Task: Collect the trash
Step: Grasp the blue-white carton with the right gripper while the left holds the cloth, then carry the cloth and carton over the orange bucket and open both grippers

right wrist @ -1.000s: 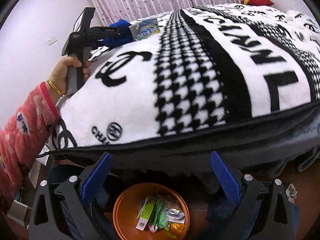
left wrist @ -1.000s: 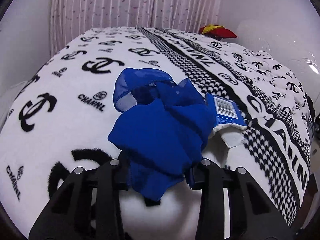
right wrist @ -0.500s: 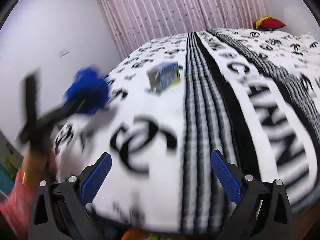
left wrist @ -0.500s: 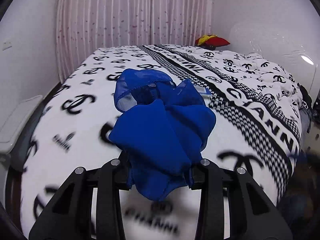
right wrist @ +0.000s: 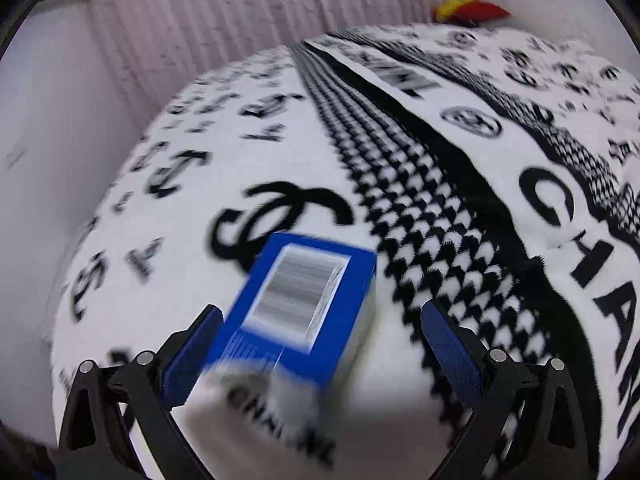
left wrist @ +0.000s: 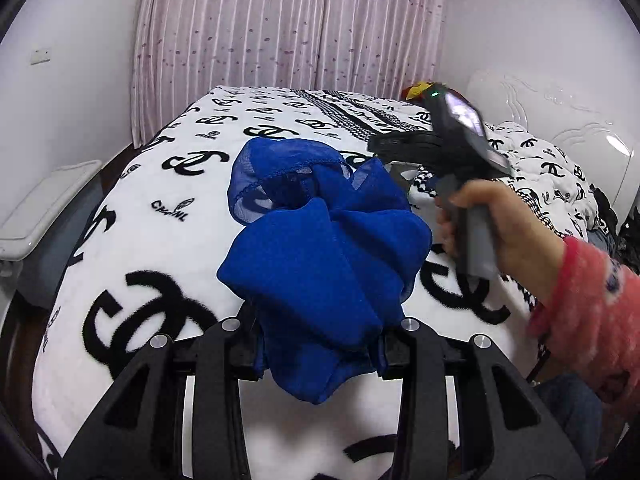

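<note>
From my left wrist camera, the left gripper (left wrist: 320, 344) is clenched on a bunched blue cloth (left wrist: 324, 248), which bulges up and forward from between the jaws and hangs a little below them. Under it lies the bed (left wrist: 160, 200), covered by a white blanket with black logos. To the right, a hand (left wrist: 492, 224) in a pink fuzzy sleeve (left wrist: 588, 304) holds the right gripper's grey handle, the tool pointing left and away over the middle of the bed. A pink curtain (left wrist: 280, 24) hangs at the far side, and a red and yellow item (left wrist: 416, 90) lies at the far right of the bed.

From my right wrist camera, which is blurred, the right gripper (right wrist: 320, 344) has its jaws spread wide and released. A blue box (right wrist: 304, 312) with a barcode label lies on the blanket between the blue pads (right wrist: 452, 344), nearer the left one. I cannot tell whether that left pad touches the box; the right pad is well apart from it. The black houndstooth stripe of the blanket runs just right of the box toward the far side.
</note>
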A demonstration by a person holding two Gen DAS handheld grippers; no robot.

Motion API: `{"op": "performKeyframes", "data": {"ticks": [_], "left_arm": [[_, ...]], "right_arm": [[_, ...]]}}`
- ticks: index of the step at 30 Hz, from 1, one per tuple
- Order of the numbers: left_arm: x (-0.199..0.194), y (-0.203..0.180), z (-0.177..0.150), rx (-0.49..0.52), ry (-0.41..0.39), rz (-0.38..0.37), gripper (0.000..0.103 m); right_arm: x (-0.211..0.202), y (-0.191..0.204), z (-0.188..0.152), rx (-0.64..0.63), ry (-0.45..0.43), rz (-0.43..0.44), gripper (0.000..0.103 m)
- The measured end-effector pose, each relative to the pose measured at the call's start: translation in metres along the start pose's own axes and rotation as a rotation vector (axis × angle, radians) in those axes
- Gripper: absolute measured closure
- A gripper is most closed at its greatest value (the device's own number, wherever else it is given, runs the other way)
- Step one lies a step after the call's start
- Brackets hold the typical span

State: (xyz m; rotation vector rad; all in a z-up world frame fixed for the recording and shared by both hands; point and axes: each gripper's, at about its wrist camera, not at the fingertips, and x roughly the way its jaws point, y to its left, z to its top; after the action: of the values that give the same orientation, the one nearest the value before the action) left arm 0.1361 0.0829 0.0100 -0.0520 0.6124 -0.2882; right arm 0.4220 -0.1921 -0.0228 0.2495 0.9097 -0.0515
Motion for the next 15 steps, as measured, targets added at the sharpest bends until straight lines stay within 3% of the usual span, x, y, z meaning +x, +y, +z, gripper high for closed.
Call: {"op": "performKeyframes", "data": {"ticks": [2, 4, 7, 15], "left_arm": [[0.000, 0.002, 0.000, -0.002, 0.000, -0.001, 0.067], [-0.002, 0.002, -0.002, -0.003, 0.002, -0.003, 0.067], [-0.004, 0.001, -0.002, 0.000, 0.001, -0.009, 0.067], [-0.025, -0.025, -0.008, 0.046, 0.009, -0.041, 0.067]], "right_arm": [[0.010, -0.003, 0.002, 0.019, 0.035, 0.004, 0.019], [0.009, -0.006, 0.000, 0.020, 0.043, 0.037, 0.039], [-0.011, -0.011, -0.007, -0.009, 0.027, 0.062, 0.044], [-0.099, -0.040, -0.046, -0.098, 0.005, 0.199, 0.044]]}}
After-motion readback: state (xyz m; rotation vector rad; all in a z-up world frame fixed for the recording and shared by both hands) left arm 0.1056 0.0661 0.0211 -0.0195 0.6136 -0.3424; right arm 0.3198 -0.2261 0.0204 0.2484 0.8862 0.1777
